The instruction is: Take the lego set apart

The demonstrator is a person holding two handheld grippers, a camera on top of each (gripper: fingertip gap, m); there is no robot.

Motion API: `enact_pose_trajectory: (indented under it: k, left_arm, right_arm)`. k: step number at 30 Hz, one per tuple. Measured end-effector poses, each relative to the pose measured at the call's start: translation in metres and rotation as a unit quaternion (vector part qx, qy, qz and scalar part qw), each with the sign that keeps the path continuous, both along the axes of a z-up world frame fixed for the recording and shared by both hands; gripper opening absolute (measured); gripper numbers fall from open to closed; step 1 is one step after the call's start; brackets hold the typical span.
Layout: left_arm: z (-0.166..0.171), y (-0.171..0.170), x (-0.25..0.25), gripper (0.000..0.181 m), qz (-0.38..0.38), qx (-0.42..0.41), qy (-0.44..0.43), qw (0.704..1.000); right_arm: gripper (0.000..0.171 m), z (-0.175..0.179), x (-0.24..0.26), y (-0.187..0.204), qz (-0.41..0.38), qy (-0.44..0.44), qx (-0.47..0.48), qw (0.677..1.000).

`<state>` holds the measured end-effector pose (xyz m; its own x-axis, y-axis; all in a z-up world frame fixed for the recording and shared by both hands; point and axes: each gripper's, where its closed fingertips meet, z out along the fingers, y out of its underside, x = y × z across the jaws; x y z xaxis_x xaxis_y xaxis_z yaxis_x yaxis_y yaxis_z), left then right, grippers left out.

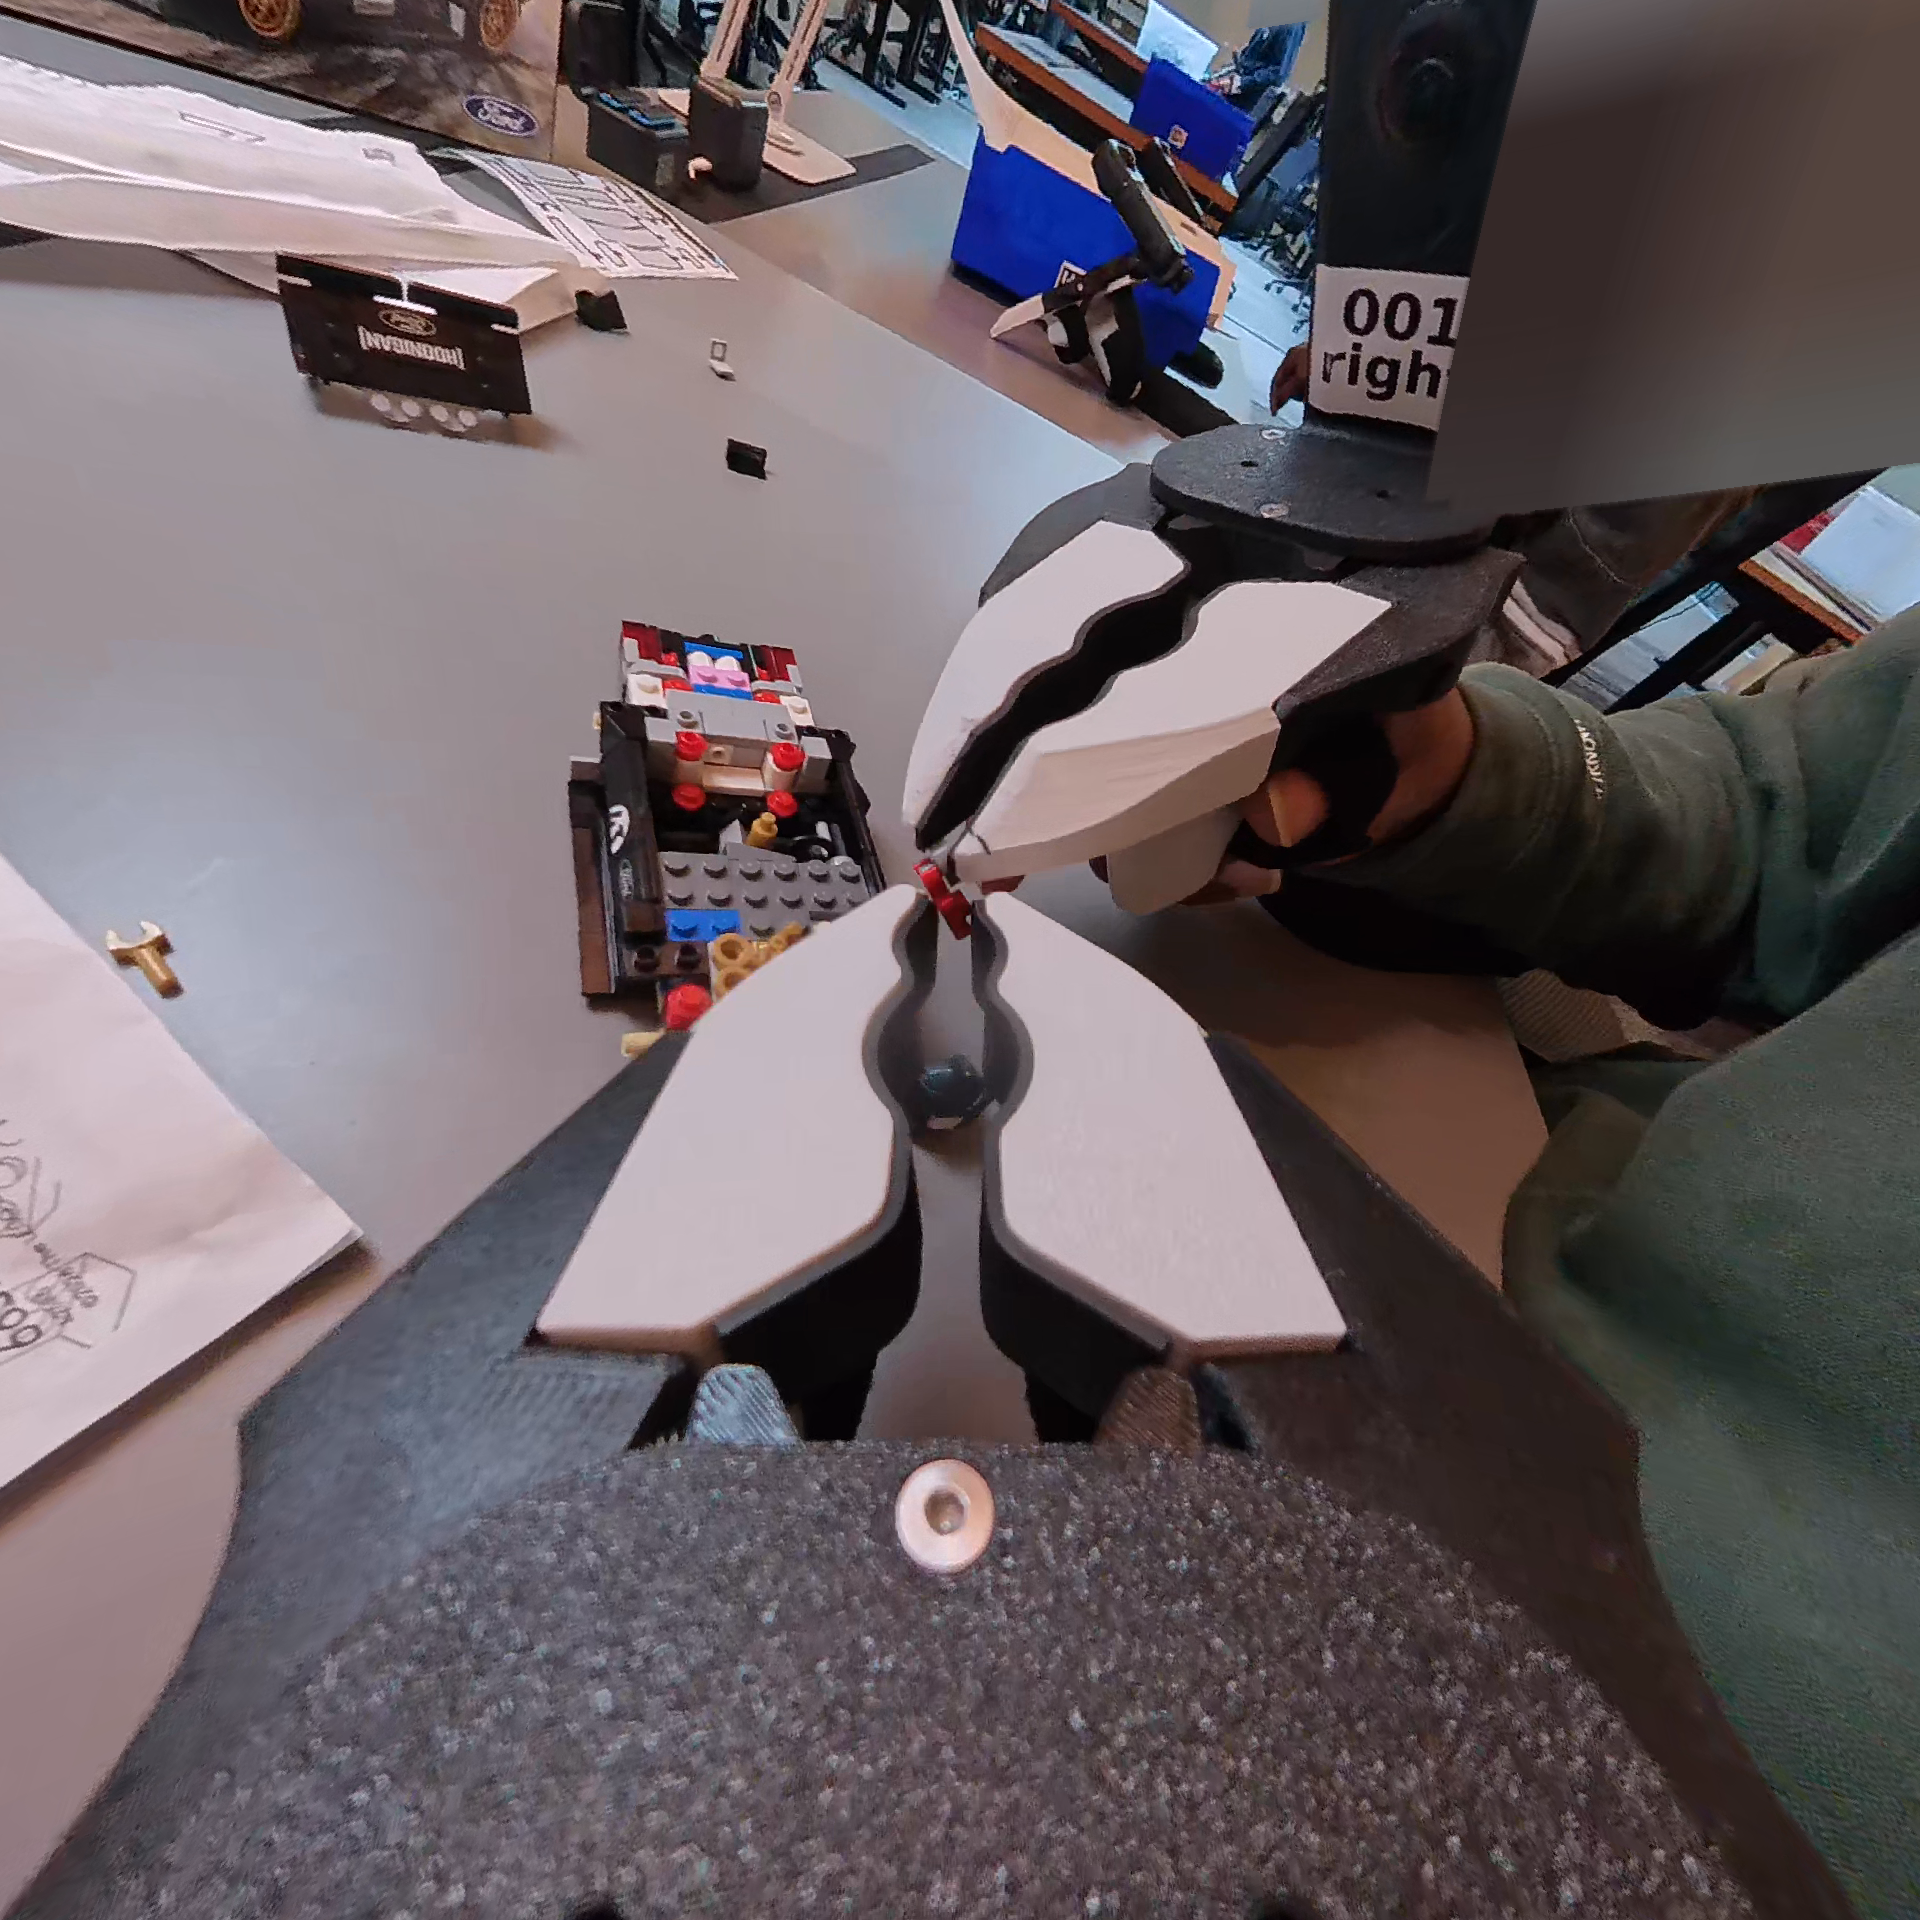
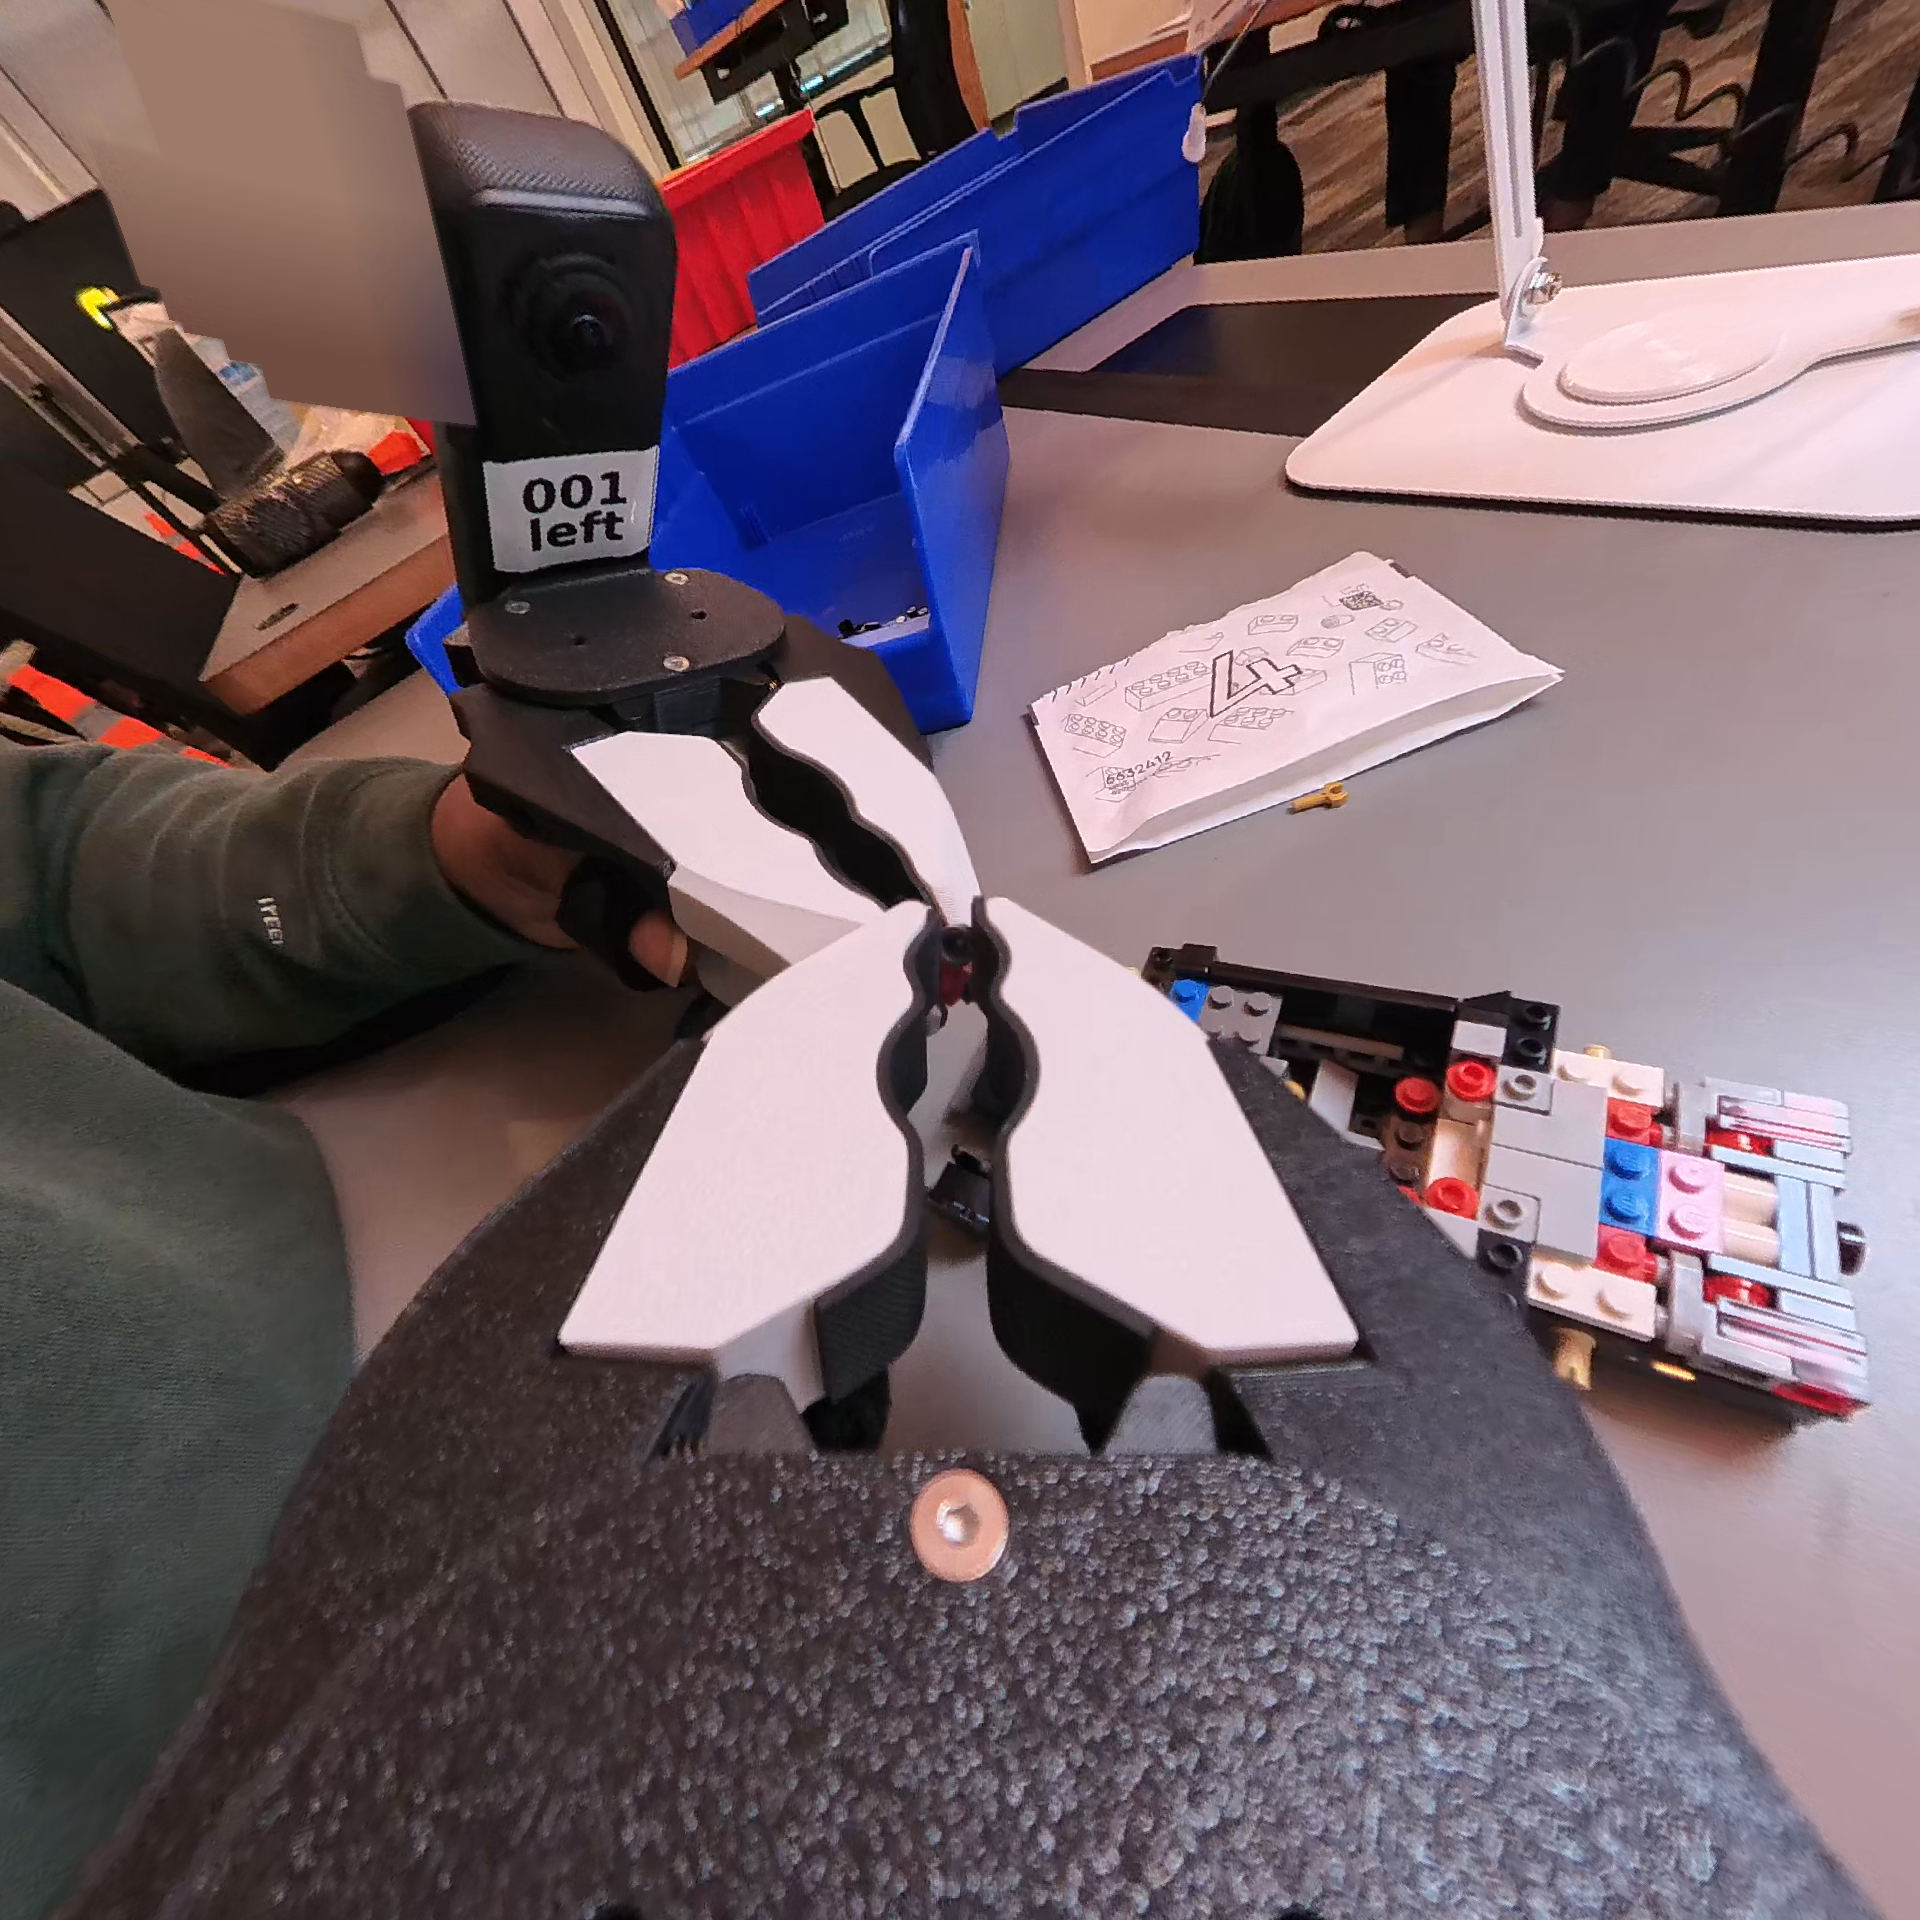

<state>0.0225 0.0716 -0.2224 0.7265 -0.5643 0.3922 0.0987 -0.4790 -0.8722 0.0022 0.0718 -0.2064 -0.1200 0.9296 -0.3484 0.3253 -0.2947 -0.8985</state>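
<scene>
The partly stripped lego car (image 1: 717,821) lies on the grey table (image 1: 312,644), with grey, red, blue and pink bricks showing; it also shows in the right wrist view (image 2: 1507,1153). My left gripper (image 1: 948,920) and my right gripper (image 1: 935,847) meet tip to tip just right of the car. Both are shut on one small red lego piece (image 1: 945,896), held above the table. In the right wrist view my right gripper (image 2: 956,920) crosses the left gripper (image 2: 951,902), and the red piece (image 2: 954,971) shows between the fingers. A small black piece (image 1: 948,1091) lies on the table under the grippers.
A gold wrench piece (image 1: 145,951) lies beside a white paper bag (image 2: 1278,707). A black panel (image 1: 405,343) and small black pieces (image 1: 746,457) lie farther off. A blue bin (image 2: 862,488) and a white stand base (image 2: 1621,405) sit at the back. Sleeved arms hold both grippers. My two grippers' fingertips are within a few centimetres of each other. Left tips and right tips are each some 25 centimeters from the black panel (image 1: 405,343).
</scene>
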Motion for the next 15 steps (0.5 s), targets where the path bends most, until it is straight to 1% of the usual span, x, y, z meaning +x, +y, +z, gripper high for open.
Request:
enact_pose_trajectory:
  k: [2,5,10,12,15]
  left_arm:
    - [-0.001,-0.001,0.001,0.006,-0.006,0.0,0.003,1.0]
    - [0.001,-0.002,0.001,0.006,-0.011,0.005,0.001,1.0]
    - [0.003,-0.002,0.0,0.005,-0.012,0.008,0.001,1.0]
    - [0.005,-0.002,-0.001,0.005,-0.011,0.003,-0.016,1.0]
    - [0.007,-0.001,-0.004,0.005,-0.007,0.003,-0.03,1.0]
  right_arm:
    - [0.0,0.002,0.001,0.002,-0.001,0.007,-0.025,1.0]
    - [0.0,0.005,0.003,0.005,0.005,0.014,-0.059,0.998]
    - [0.0,0.012,0.007,0.013,0.001,0.032,-0.05,0.998]
    - [0.008,0.013,0.008,0.01,0.017,0.033,-0.043,0.998]
    - [0.012,0.012,0.008,0.003,0.034,0.031,-0.027,0.999]
